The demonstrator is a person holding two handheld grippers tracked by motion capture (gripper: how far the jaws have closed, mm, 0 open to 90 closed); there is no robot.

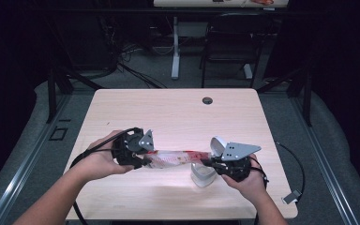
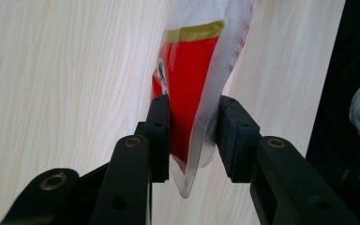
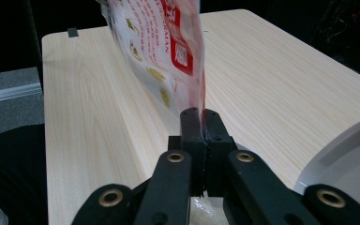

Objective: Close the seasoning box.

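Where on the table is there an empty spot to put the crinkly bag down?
The far half of the table is bare wood, from the bag up to the round cable hole. A narrower bare strip runs along the near edge under the forearms. The middle near part is crowded: both grippers hold the bag there, and a white bowl sits by the right gripper.

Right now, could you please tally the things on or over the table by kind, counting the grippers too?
Grippers: 2, left gripper and right gripper
Packets: 1, packet held between the two grippers
White bowls: 1, bowl on the table
Total: 4
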